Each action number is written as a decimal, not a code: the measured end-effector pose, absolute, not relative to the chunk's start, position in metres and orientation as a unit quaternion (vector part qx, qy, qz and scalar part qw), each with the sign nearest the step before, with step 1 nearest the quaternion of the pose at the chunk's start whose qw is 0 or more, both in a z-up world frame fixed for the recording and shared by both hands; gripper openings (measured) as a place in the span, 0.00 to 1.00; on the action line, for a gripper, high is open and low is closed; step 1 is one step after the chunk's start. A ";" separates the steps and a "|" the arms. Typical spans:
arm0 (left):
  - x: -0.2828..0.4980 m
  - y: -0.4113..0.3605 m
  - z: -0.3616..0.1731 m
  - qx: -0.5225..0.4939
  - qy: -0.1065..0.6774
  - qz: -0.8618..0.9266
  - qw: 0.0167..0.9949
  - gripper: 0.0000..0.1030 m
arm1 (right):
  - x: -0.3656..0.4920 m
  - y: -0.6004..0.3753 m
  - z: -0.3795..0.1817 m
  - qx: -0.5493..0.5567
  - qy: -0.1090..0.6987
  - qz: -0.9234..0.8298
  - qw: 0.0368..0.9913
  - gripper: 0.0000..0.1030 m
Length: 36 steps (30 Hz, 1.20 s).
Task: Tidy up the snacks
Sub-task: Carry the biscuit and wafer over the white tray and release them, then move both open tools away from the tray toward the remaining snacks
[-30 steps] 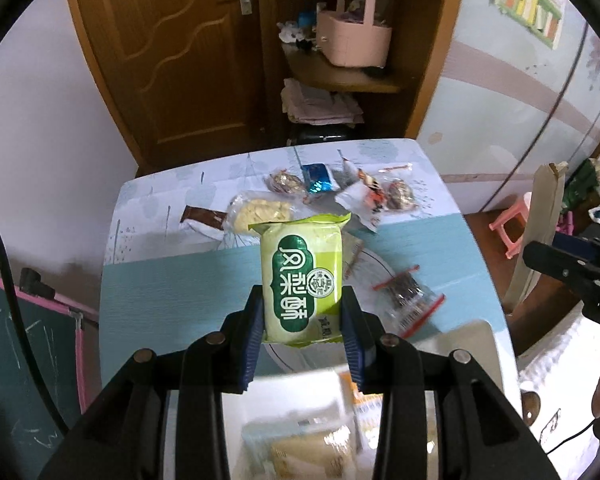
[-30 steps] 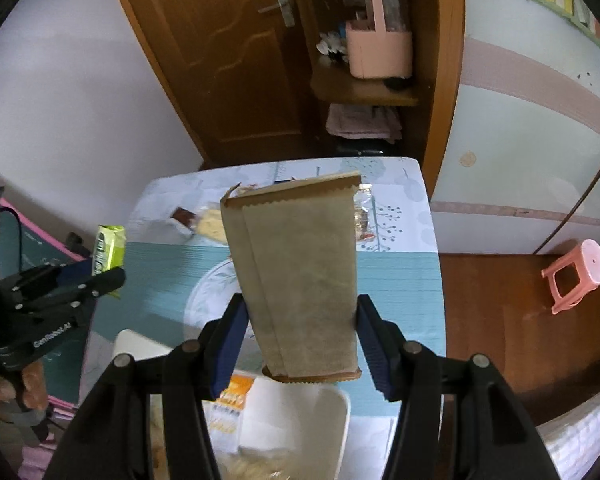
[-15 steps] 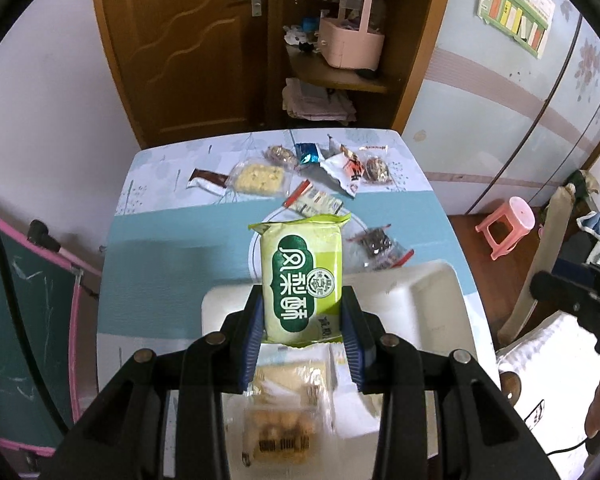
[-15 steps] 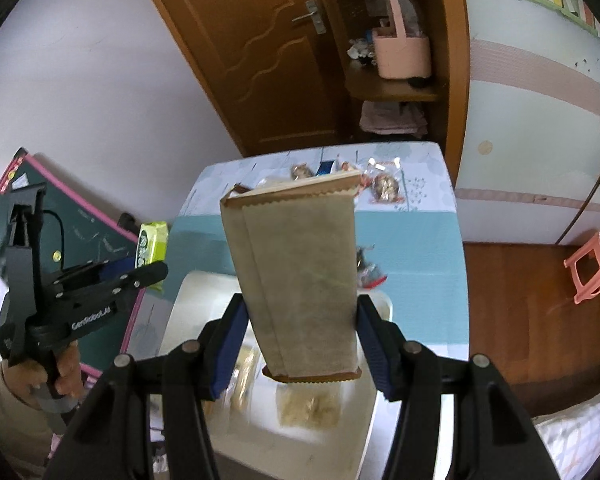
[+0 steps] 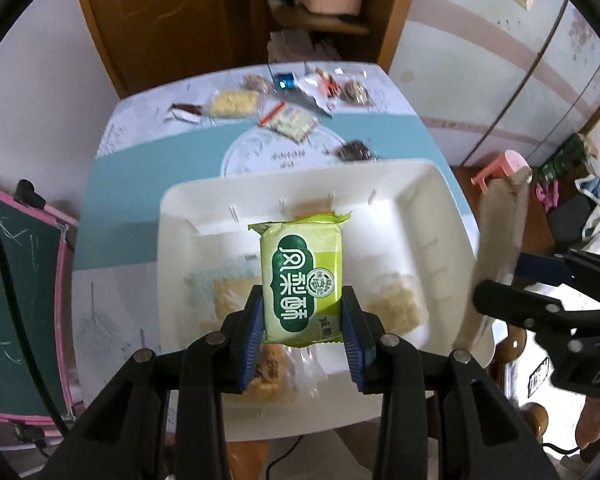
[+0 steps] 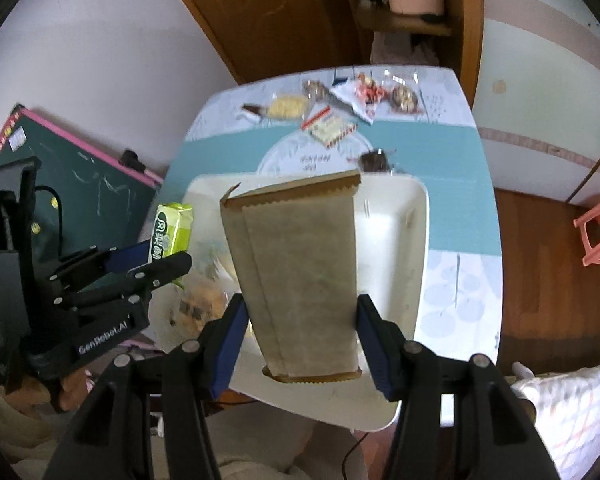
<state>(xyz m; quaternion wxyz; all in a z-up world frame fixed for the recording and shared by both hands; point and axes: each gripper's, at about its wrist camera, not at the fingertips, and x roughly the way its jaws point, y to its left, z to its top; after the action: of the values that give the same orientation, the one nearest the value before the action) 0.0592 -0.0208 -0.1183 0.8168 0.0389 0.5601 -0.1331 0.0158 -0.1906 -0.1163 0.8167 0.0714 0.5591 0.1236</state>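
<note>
A green-and-yellow foil-wrapped pastry packet [image 5: 302, 280] is pinched by its lower sides between the blue pads of the left gripper [image 5: 303, 336], and a flat tan kraft-paper pouch with serrated ends [image 6: 300, 276] is clamped the same way in the right gripper [image 6: 300, 344]; both are held upright in the air above a large white rectangular plastic tray [image 5: 428, 208]. Several clear-wrapped biscuits [image 5: 396, 304] are already seen lying in the tray, which rests at the near end of a table covered in a teal-and-white cloth [image 5: 140, 184]. More loose snack packets [image 5: 292, 120] remain scattered at the far end of the table. Each packet is judged ready for release into the tray. The pouch is gripped low and stands tall, so it could tip over the near rim if released from height. The two grippers are close together, so a knock between them could shift either hold. The pastry could be crushed by a tighter squeeze.
</note>
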 end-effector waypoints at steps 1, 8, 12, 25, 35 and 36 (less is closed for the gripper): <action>0.058 -0.023 -0.122 0.042 0.563 -0.133 0.814 0.34 | 0.013 -0.188 -0.121 0.068 0.564 0.123 0.814 0.53; 0.056 -0.035 -0.152 0.058 0.589 -0.126 0.796 0.34 | 0.016 -0.183 -0.157 0.057 0.608 0.102 0.786 0.53; 0.060 -0.037 -0.163 0.061 0.598 -0.122 0.790 0.34 | 0.018 -0.182 -0.167 0.046 0.616 0.094 0.781 0.53; 0.079 -0.037 -0.170 0.056 0.608 -0.100 0.786 0.79 | 0.033 -0.191 -0.181 0.076 0.630 0.072 0.769 0.63; 0.083 -0.038 -0.168 0.055 0.600 -0.100 0.792 0.90 | 0.033 -0.201 -0.185 0.091 0.632 0.063 0.767 0.67; 0.083 -0.039 -0.167 0.054 0.599 -0.100 0.793 0.90 | 0.033 -0.202 -0.184 0.092 0.631 0.061 0.768 0.67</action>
<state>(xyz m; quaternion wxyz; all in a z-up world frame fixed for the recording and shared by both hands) 0.0830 -0.0387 -0.1674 0.7927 0.0537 0.5989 -0.1003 0.0334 -0.2020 -0.1841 0.7679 0.0915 0.6310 0.0614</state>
